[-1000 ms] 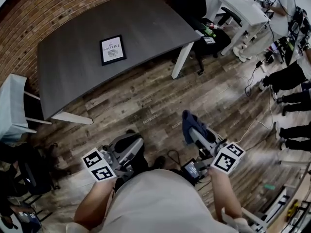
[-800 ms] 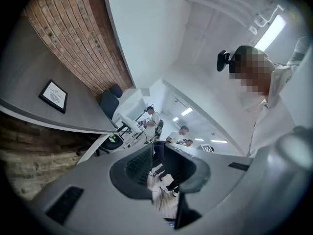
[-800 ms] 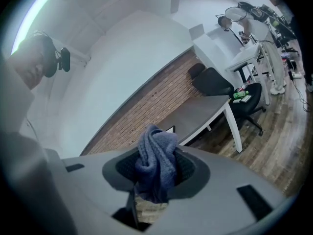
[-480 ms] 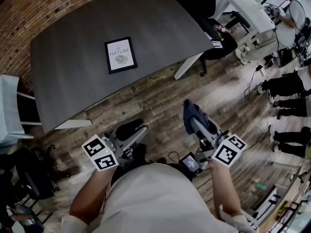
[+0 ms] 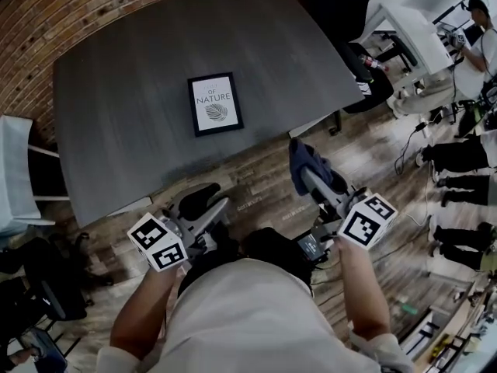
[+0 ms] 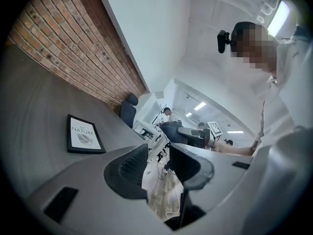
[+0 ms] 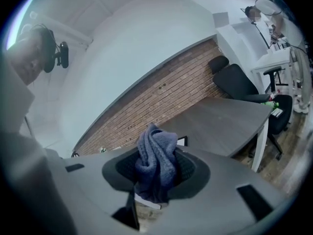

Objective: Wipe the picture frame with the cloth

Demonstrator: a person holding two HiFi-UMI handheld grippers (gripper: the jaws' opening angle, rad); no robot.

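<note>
The black picture frame [image 5: 215, 103] with a white leaf print lies flat on the dark grey table [image 5: 124, 61]. It also shows in the left gripper view [image 6: 84, 135], and a corner of the frame [image 7: 182, 141] peeks out behind the cloth. My right gripper [image 5: 305, 172] is shut on a bunched blue cloth [image 5: 303, 160], which stands up between the pads [image 7: 156, 163]. It hangs over the wooden floor just short of the table's near edge. My left gripper [image 5: 203, 202] is also short of that edge. Its jaws [image 6: 159, 168] are opening and nothing is between them.
A brick wall [image 5: 46, 14] runs behind the table. A white chair [image 5: 15, 173] stands at the left, and a black office chair [image 5: 365, 72] and a white desk [image 5: 411, 29] at the right. People's legs [image 5: 458, 154] and cables [image 5: 408, 127] are on the floor at the far right.
Both grippers have moved toward the table, so the frame sits nearer. The left jaws have spread apart. The cloth stays in the right gripper.
</note>
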